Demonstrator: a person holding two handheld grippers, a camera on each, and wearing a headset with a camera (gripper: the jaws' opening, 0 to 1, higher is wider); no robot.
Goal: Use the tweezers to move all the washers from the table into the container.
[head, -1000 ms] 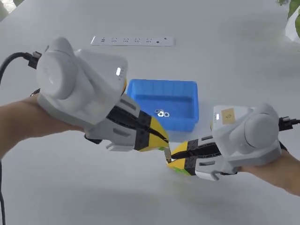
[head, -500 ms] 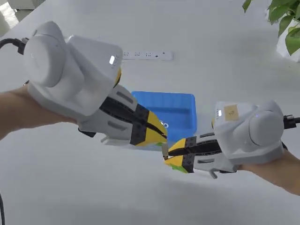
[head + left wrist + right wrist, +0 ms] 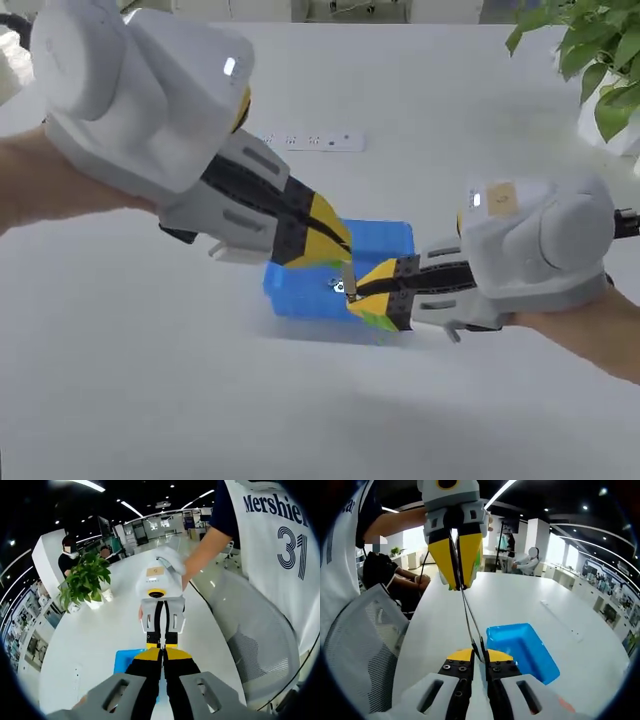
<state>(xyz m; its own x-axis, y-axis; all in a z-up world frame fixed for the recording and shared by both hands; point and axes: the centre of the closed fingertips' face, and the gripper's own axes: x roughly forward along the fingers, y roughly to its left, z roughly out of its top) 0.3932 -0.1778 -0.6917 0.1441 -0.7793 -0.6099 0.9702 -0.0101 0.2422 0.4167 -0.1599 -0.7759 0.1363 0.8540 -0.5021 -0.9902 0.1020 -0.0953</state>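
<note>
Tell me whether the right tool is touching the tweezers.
Touching. The right gripper view shows the tweezers pinched between the closed jaws of the right tool.

Left white-and-yellow hand-held gripper (image 3: 343, 256) and right hand-held gripper (image 3: 357, 296) sit nose to nose mid-frame, both jaws pinched tight.

In the head view, bright even light from overhead washes the white table (image 3: 150, 380) nearly featureless, with soft shadows at 6 o'clock under the left gripper (image 3: 345, 265) and right gripper (image 3: 352, 292). The 2 gripper views bend hard toward their edges. Ceiling lights (image 3: 135, 509) glare at 12 o'clock against dark ceilings, while the tweezers (image 3: 467, 615) look sharp.
</note>
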